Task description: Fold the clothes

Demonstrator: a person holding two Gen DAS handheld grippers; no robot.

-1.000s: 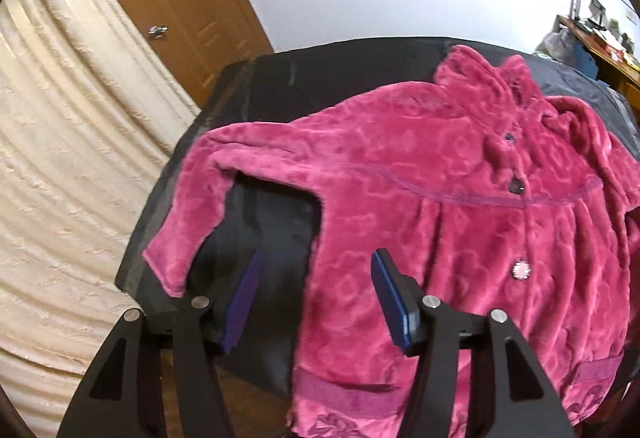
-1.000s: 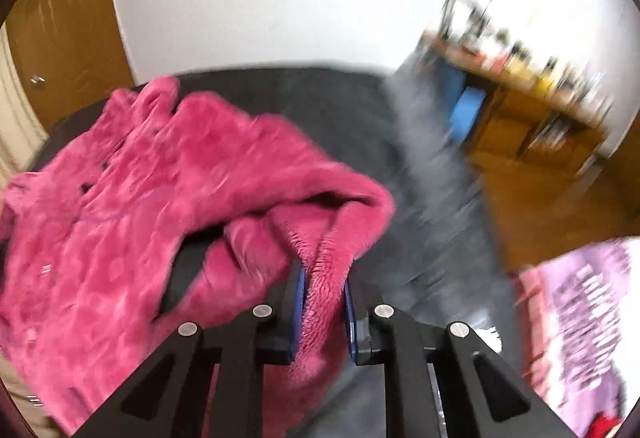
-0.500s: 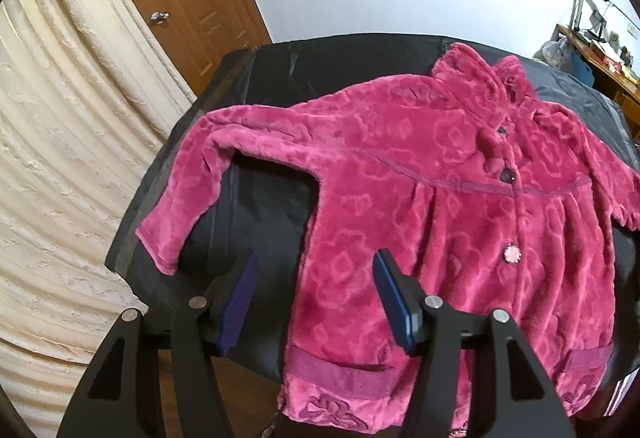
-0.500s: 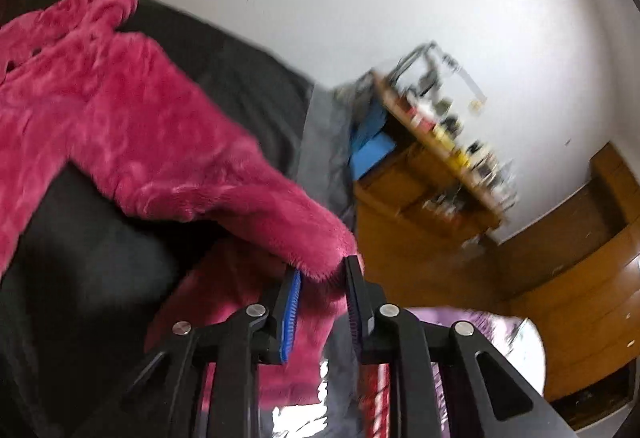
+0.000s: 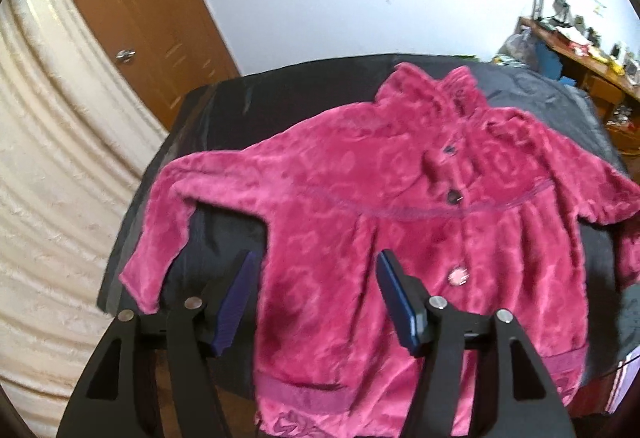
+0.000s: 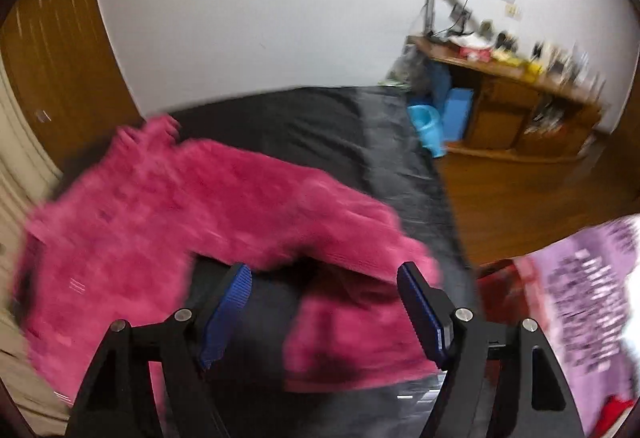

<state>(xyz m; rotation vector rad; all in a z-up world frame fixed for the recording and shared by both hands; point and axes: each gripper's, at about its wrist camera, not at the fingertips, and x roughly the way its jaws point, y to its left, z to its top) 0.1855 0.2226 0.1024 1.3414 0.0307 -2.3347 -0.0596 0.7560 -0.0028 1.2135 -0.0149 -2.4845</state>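
Note:
A magenta fleece jacket (image 5: pixel 400 205) lies face up and spread out on a black-covered table (image 5: pixel 280 97), buttons showing, both sleeves out to the sides. My left gripper (image 5: pixel 316 290) hovers above the jacket's lower left side, its jaws opening, nothing pinched between them. In the right wrist view the jacket (image 6: pixel 168 205) is blurred, its right sleeve (image 6: pixel 360 238) lying on the cloth. My right gripper (image 6: pixel 324 302) hangs above that sleeve end with jaws opening wide, and the pads do not touch the fabric.
A cream curtain (image 5: pixel 52 157) and a brown door (image 5: pixel 132 17) stand to the left. A wooden desk with clutter (image 6: pixel 512 85) and blue items (image 6: pixel 432 121) stand at the far right. A purple printed fabric (image 6: pixel 580 298) lies beside the table's right edge.
My right gripper, shut on the sleeve cuff before, has opened and let it drop onto the table. The left gripper pulled back and up a little, its jaws slightly wider.

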